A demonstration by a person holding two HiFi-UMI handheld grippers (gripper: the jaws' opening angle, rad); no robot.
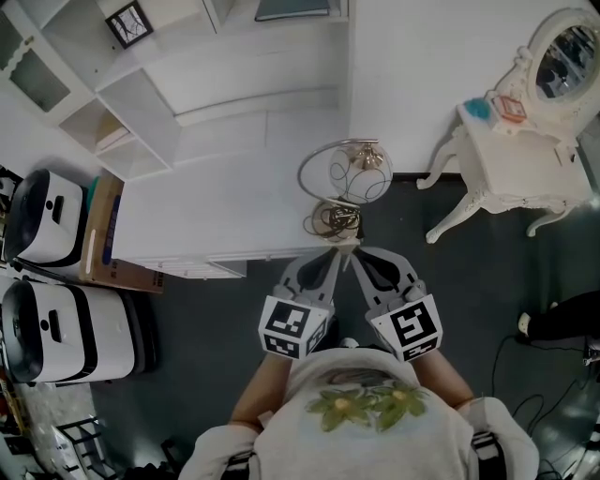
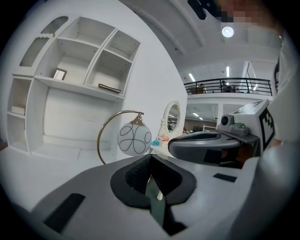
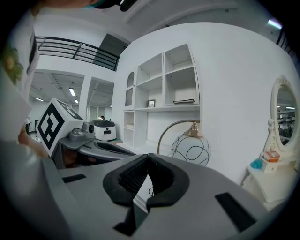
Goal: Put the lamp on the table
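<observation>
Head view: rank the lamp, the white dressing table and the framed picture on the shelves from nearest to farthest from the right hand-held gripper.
From the right hand-held gripper:
1. lamp, just ahead of the tips.
2. dressing table, off to the right against the wall.
3. framed picture, far up-left in the shelves.

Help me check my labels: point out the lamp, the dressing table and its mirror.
lamp (image 1: 345, 174): head view, on the globe shade.
dressing table (image 1: 520, 155): head view, on its bare white top.
mirror (image 1: 565, 58): head view, on the oval glass.
</observation>
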